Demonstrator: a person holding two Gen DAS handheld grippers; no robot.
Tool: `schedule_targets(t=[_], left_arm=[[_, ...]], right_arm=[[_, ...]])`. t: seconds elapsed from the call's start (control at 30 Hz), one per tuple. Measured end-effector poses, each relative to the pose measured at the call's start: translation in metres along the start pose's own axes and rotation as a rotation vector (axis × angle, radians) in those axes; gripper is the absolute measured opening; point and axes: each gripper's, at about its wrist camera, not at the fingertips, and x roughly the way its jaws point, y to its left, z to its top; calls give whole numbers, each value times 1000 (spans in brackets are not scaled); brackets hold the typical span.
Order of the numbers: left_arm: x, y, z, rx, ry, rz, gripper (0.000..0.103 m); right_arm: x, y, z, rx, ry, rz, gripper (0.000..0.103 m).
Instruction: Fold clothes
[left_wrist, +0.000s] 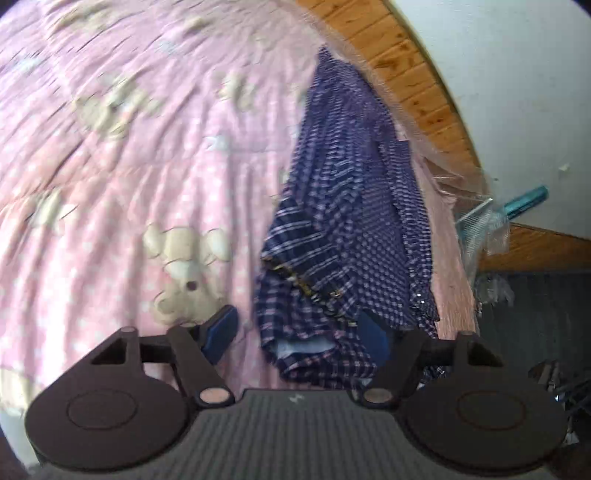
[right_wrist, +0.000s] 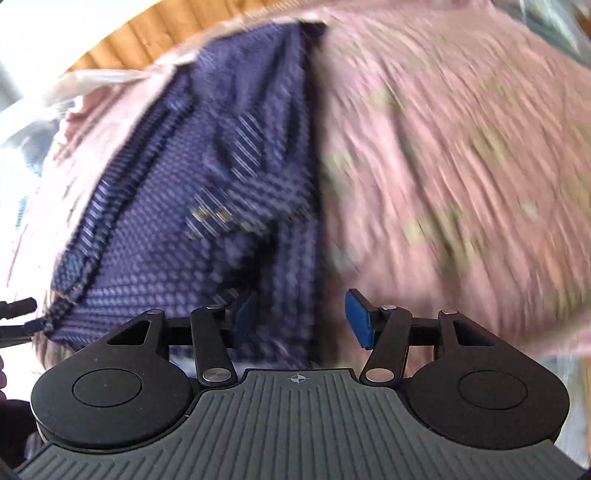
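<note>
Pink bedding with a teddy-bear print (left_wrist: 147, 166) fills most of both views, with a wooden bed frame (left_wrist: 410, 74) and pale wall in the upper right of the left wrist view. Your checked navy garment (left_wrist: 340, 229) lies in a long bunched strip down the right of centre in that view, close to the edge of the bed; in the right wrist view it sits left of centre, blurred by motion.

Your left gripper (left_wrist: 299, 332) is spread wide, the near end of the garment lying between its blue pads (left_wrist: 223, 326); it grips nothing. Your right gripper (right_wrist: 301, 321) is likewise released, its left pad over the cloth and its right pad over the bedding.

Judging from this, you are about to pinch the near edge. Steady both hands first, since the blur suggests haste. Take only the garment's layers, not the bedding beneath. Set each gripper at a separate corner of the hem so the cloth can spread flat before folding. Watch the edge nearest the bed's side, where cloth could slide off.
</note>
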Motion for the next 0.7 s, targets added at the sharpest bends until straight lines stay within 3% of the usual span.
schedule_targets(t=[0.1,0.13,0.17,0.3,0.47,0.57,0.7], left_arm=[[8,-11,3,42,20,7,71],[11,-13,4,54,32,13,36],[17,-14,3,56,47,25,5],[25,-19,0,55,77,50,5],[20,-35,20,34,64,-38,4],[17,-58,61,-15,7,-131,4],[31,-93,146,-89,-104,-236,4]], right_arm=[[5,0,-11,-6,13,39,50],[7,3,-13,-17,15,58,29],[9,8,-12,-32,23,65,15],[10,23,-9,-110,34,15,4],[-9,21,3,-169,40,51,2],[-19,20,31,-192,28,107,2],[-26,10,109,-130,-41,204,2]])
